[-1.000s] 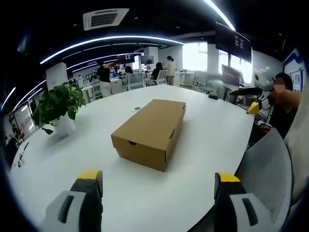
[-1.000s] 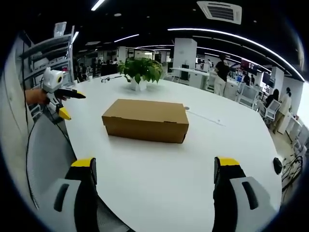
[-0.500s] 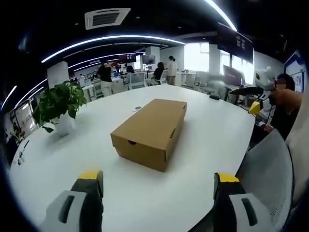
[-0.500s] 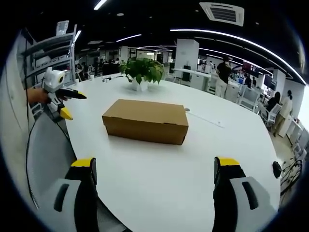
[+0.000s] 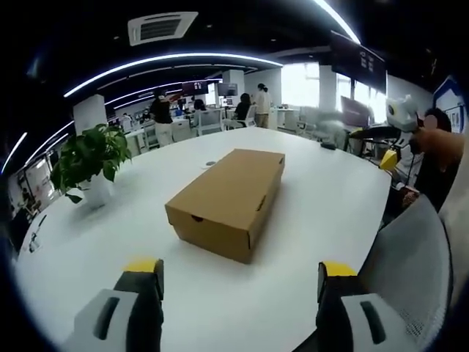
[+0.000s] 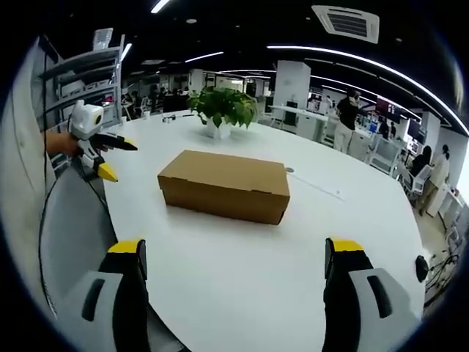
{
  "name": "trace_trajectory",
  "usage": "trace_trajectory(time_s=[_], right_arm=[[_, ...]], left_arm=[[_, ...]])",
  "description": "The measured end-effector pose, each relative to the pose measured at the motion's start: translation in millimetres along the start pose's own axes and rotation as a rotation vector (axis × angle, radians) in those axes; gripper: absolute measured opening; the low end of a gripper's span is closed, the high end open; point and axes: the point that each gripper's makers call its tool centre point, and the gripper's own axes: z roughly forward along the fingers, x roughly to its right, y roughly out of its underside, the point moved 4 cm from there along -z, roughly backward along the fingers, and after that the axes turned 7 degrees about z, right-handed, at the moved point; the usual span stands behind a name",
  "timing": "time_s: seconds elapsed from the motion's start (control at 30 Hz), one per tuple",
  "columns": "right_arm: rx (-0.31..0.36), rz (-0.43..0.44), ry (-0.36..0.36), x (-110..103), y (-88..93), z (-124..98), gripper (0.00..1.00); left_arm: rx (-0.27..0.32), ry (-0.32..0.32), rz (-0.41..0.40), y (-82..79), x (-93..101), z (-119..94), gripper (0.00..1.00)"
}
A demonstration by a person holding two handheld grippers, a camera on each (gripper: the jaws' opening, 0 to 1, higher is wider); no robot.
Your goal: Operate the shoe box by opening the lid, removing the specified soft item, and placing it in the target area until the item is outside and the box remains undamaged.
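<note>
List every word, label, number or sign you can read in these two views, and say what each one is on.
No text can be read.
Shoe box: plain brown cardboard, no print or label on the faces in view.
Dark hanging screens near the windows: whatever is on them is too blurred to read.
Blue-edged wall sign: too small and blurred to read.
Left gripper and right gripper: no markings visible on the yellow-tipped fingers.

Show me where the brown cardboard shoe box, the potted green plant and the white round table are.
Closed brown cardboard shoe box [image 5: 233, 183]: left gripper view, middle of its lid.
Leafy green plant in a white pot [image 6: 223, 106]: right gripper view, on its leaves.
White round table [image 6: 242, 271]: right gripper view, bare top in front of the box.
</note>
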Motion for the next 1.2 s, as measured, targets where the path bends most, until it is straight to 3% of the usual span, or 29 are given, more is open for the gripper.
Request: trace_trajectory(time_s=[0.33,0.67,0.83,1.2], right_arm=[[0.041,-0.042,-0.025,14,-11.7,16,0.96],[0.044,-0.094,-0.058,30,-20.2,36,0.96],[0.044,-0.107,-0.076,37,-23.3,45,0.85],[0.026,-0.118,-0.143,49,-23.0,74,0.79]], left_arm=[[0.021,0.003,0.006,-8.8,14.5,17,0.81],[0.024,-0.044,-0.069,-18.2,16.9,35,0.7],[0.009,-0.046,-0.082,-15.7,20.5,44,0.66],[-0.039,-0.076,-0.082,-4.7,14.2,53,0.6]])
